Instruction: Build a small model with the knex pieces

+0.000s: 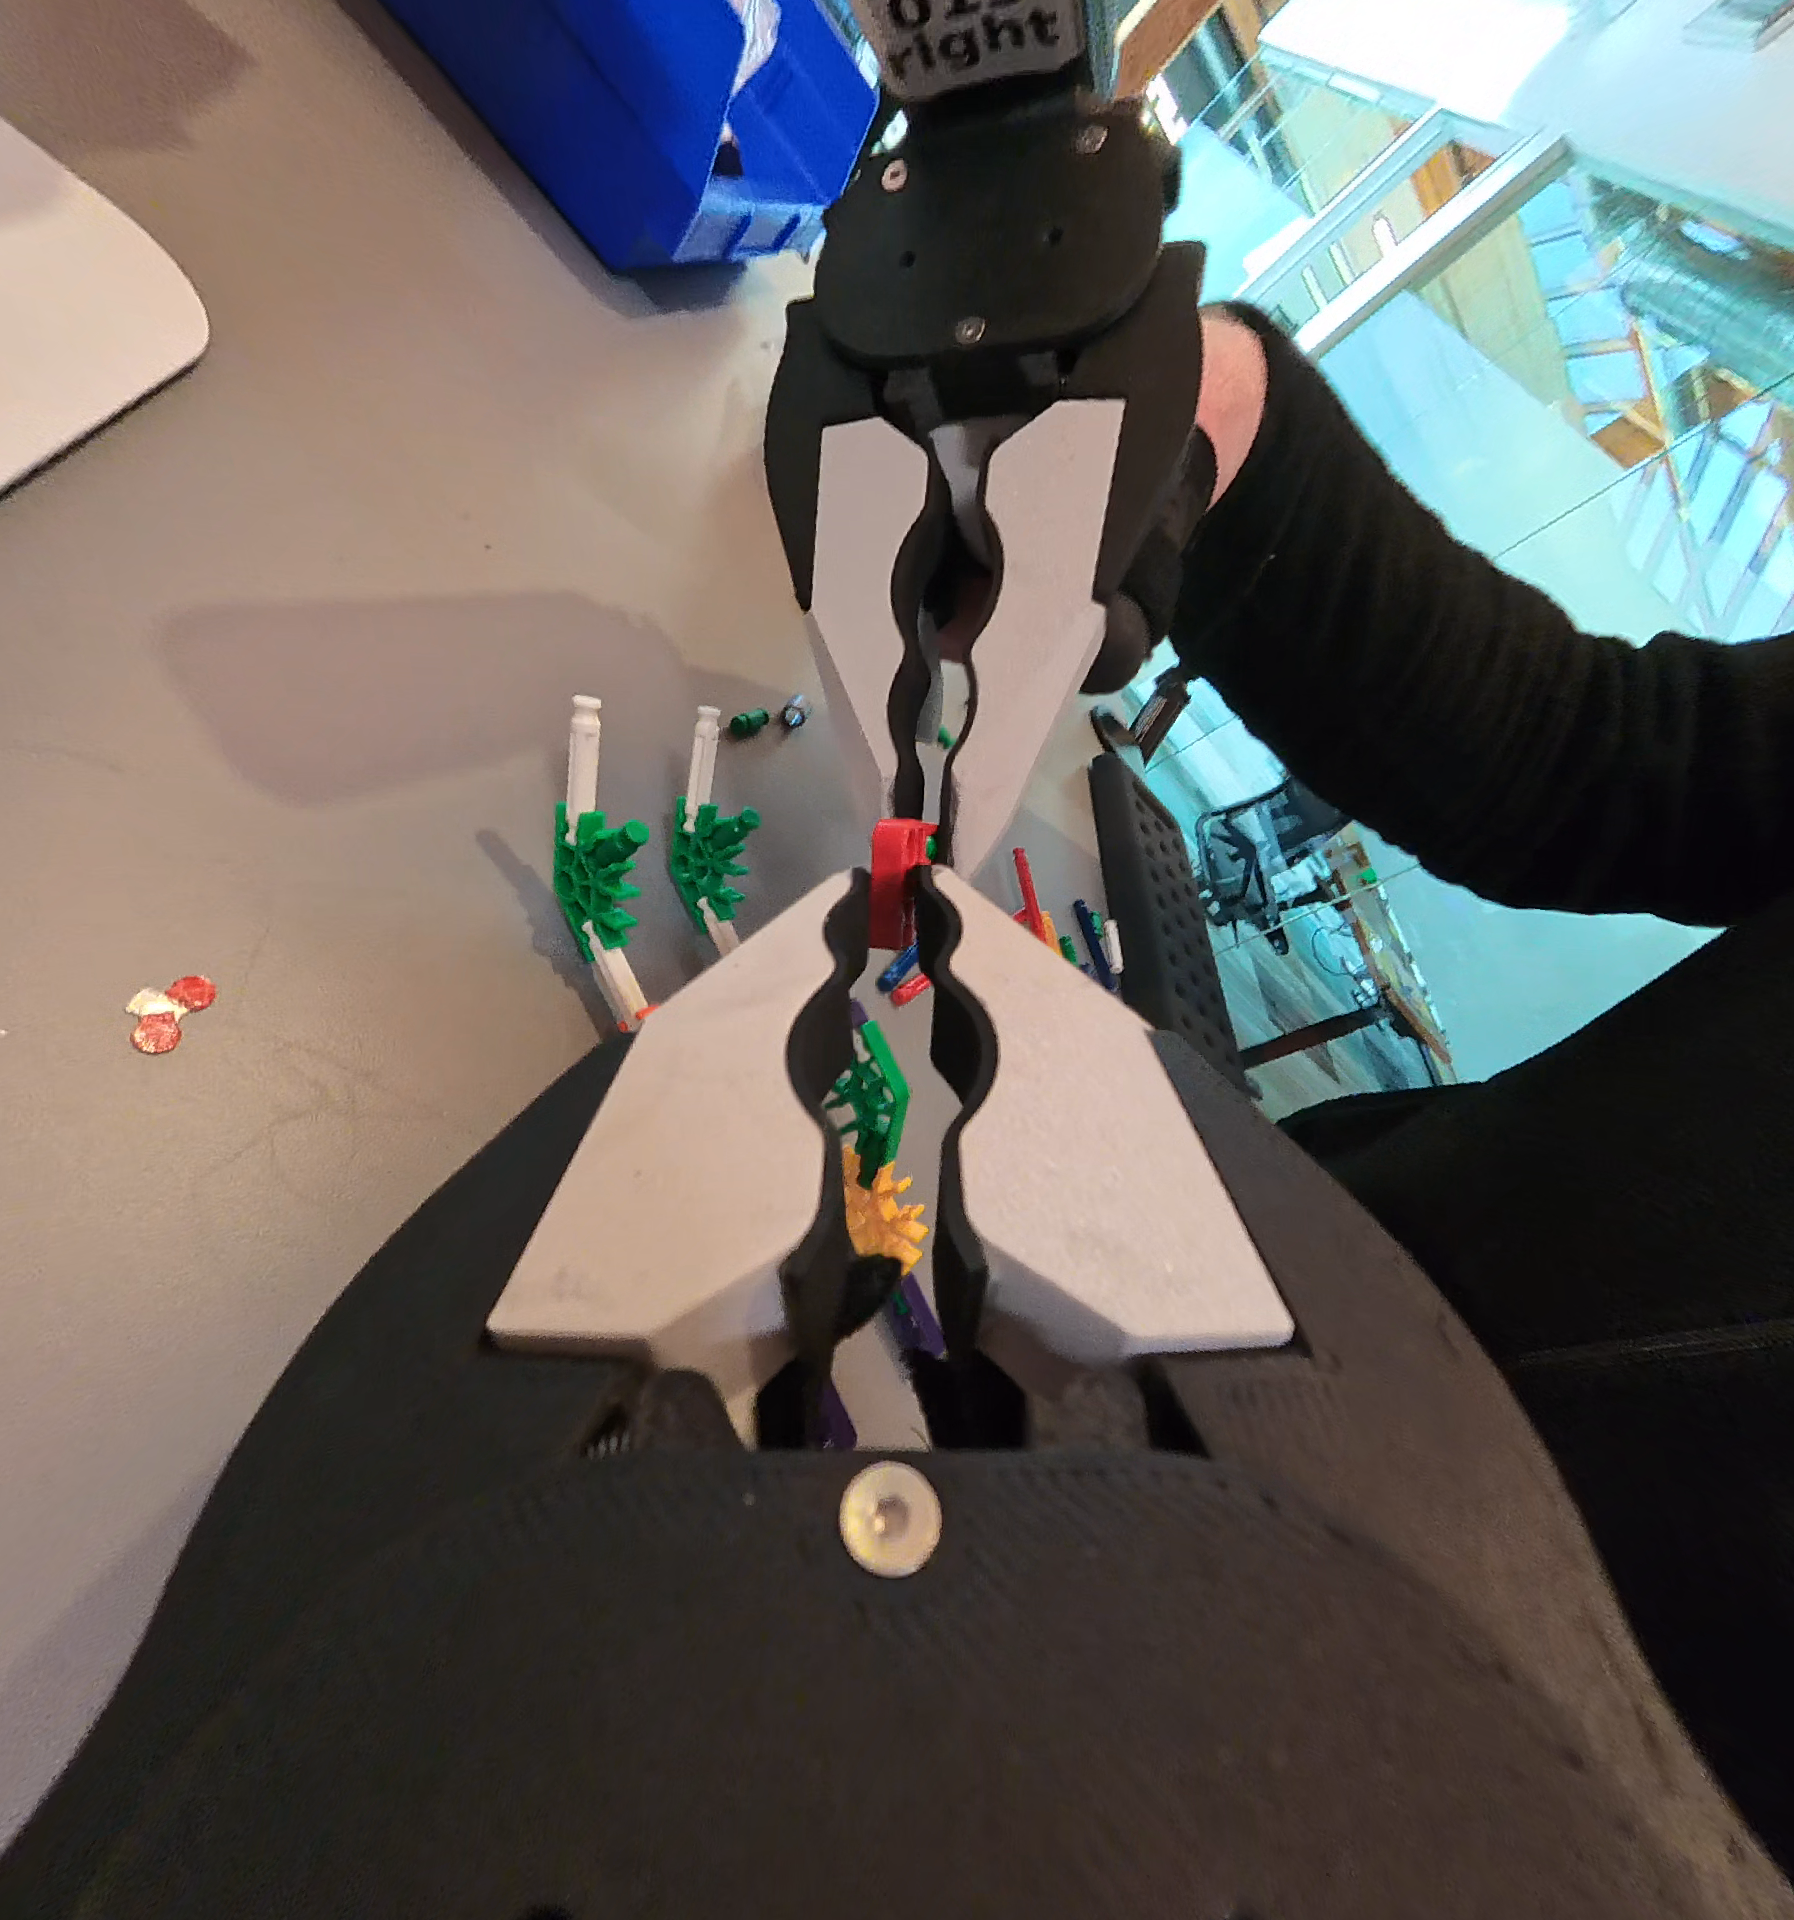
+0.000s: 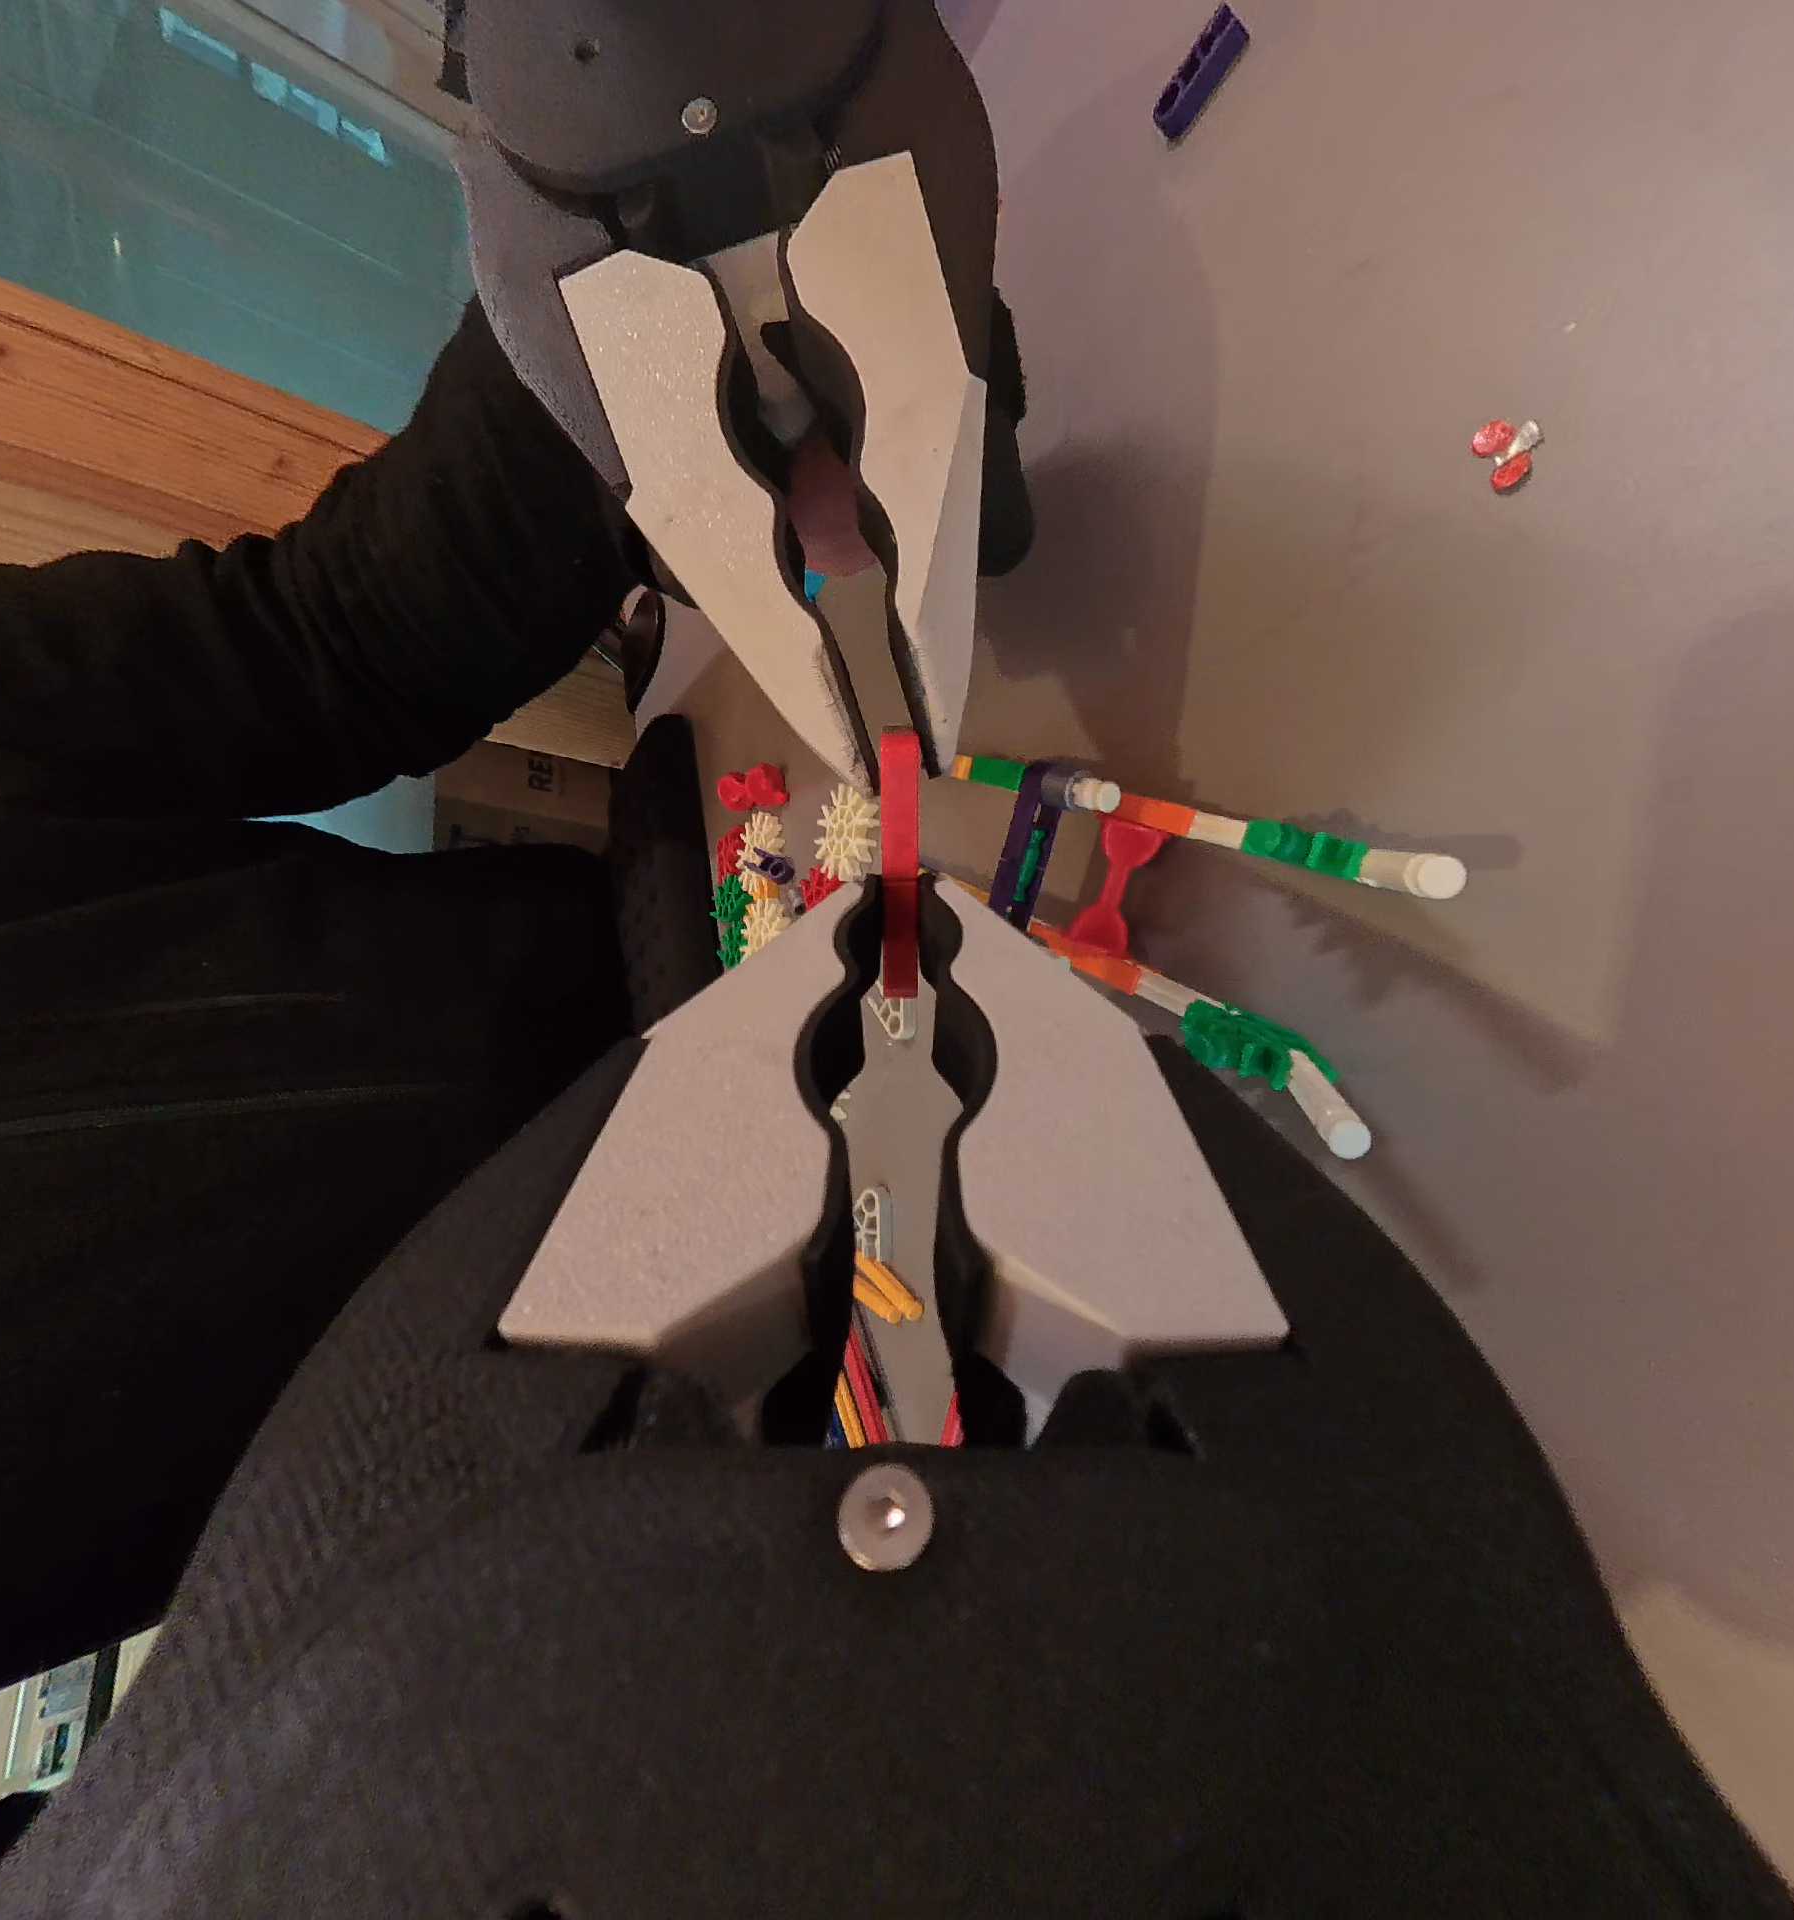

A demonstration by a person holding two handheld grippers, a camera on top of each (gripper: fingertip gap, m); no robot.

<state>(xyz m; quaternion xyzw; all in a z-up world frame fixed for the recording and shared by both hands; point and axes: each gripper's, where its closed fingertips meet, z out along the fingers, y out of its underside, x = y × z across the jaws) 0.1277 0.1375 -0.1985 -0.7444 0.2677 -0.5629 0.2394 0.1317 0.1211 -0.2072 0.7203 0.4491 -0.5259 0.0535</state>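
Note:
A flat red connector (image 1: pixel 895 883) (image 2: pixel 899 873) is held in the air above the grey table (image 1: pixel 353 623), between my two grippers, which meet tip to tip. My left gripper (image 1: pixel 893 888) is shut on one end of it, with both pads against its faces. My right gripper (image 2: pixel 898 899) is shut on the other end and shows from above in the left wrist view (image 1: pixel 924 810). A small green stub (image 1: pixel 934 847) sticks out of the connector beside the right gripper's tips. The left gripper comes in from above in the right wrist view (image 2: pixel 893 769).
Two white rods with green connectors (image 1: pixel 597 883) (image 1: pixel 711 862) lie on the table. A built frame of rods (image 2: pixel 1184 862), a pile of snowflake connectors (image 2: pixel 768 873), loose coloured rods (image 1: pixel 1069 935), a blue bin (image 1: pixel 644 125), a purple piece (image 2: pixel 1199 68) and red foil scraps (image 1: pixel 171 1013) lie around. My left and right fingertips are right by each other. My left gripper's tips are some 20 centimeters from the purple piece (image 2: pixel 1199 68).

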